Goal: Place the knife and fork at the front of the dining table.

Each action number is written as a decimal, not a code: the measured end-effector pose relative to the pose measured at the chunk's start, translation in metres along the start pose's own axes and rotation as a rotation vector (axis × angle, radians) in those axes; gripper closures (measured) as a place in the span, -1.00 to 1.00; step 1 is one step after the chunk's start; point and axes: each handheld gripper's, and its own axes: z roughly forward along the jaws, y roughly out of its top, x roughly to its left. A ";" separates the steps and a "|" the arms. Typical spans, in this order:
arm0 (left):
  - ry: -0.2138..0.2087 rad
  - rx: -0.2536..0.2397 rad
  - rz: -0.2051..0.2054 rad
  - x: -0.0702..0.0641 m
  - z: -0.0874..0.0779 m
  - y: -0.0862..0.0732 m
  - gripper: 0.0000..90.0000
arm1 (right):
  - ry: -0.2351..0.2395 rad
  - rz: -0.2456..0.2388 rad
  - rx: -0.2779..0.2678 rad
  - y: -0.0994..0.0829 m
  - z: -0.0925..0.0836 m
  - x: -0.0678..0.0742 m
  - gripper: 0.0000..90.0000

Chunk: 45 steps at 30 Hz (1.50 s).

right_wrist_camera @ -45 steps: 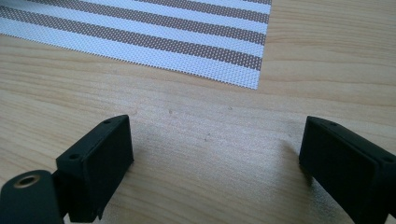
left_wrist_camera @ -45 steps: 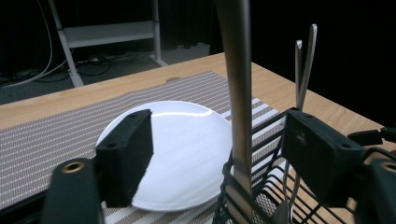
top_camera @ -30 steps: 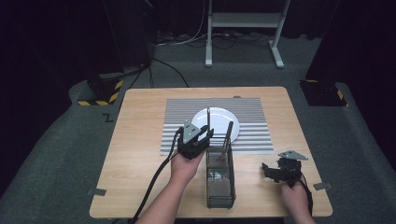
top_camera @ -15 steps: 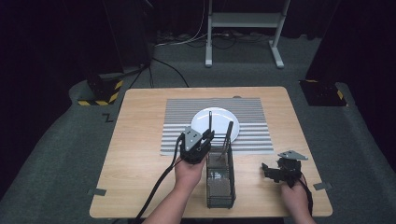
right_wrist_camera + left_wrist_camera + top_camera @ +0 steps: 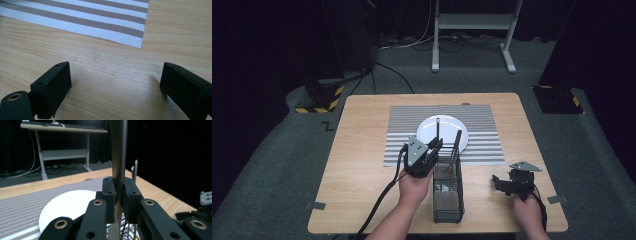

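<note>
Standing in the wire basket (image 5: 448, 192) (two utensils), one handle (image 5: 118, 150) clamped by left hand-held gripper (image 5: 433, 148)

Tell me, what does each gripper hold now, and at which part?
The left gripper is shut on a metal utensil handle, partway up the shaft, above the wire caddy. The right gripper holds nothing.

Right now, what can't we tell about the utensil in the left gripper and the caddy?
- Utensil: left gripper view cuts its top off; the left gripper and caddy hide its working end, so type unknown.
- Second utensil: high view, too small to identify.
- Caddy: high view, mesh too fine to show contents.
- Plate: the gripper hides its near edge.
</note>
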 end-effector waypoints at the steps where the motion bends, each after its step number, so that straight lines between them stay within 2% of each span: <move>1: 0.000 0.000 0.000 0.000 0.000 0.000 0.81 | 0.000 0.000 0.000 0.000 0.000 0.000 -0.79; 8: -0.024 -0.060 0.018 -0.005 -0.014 0.023 0.81 | -0.001 0.000 0.001 0.000 0.000 0.000 -0.79; 10: -0.047 -0.092 0.004 -0.005 -0.022 0.034 0.81 | -0.001 0.001 0.001 0.000 0.000 0.000 -0.79; 15: -0.051 -0.118 0.022 -0.009 -0.029 0.047 0.81 | 0.001 -0.001 0.000 0.000 0.000 0.000 -0.79; 20: -0.040 -0.158 0.024 -0.005 -0.042 0.067 0.81 | 0.001 0.000 0.000 0.000 0.000 0.000 -0.79; 21: -0.040 -0.158 0.024 -0.005 -0.042 0.067 0.81 | 0.001 0.000 0.000 0.000 0.000 0.000 -0.79; 26: -0.006 -0.190 0.037 0.003 -0.055 0.082 0.81 | 0.001 0.000 0.000 0.000 0.000 0.000 -0.79; 28: 0.008 -0.189 0.051 0.010 -0.060 0.087 0.81 | 0.001 0.000 0.000 0.000 0.000 0.000 -0.79; 35: 0.054 -0.169 0.054 0.025 -0.065 0.082 0.81 | 0.001 0.000 0.000 0.000 0.000 0.000 -0.79; 38: 0.068 -0.159 0.030 0.036 -0.062 0.073 0.81 | 0.001 -0.001 0.000 0.000 0.000 0.000 -0.79; 39: 0.068 -0.159 0.030 0.036 -0.062 0.073 0.81 | 0.001 -0.001 0.000 0.000 0.000 0.000 -0.79; 42: 0.078 -0.130 0.015 0.045 -0.056 0.064 0.81 | 0.001 0.000 0.000 0.000 0.000 0.000 -0.79; 45: 0.103 -0.063 -0.020 0.063 -0.042 0.051 0.81 | 0.002 -0.001 0.000 0.000 0.000 0.000 -0.79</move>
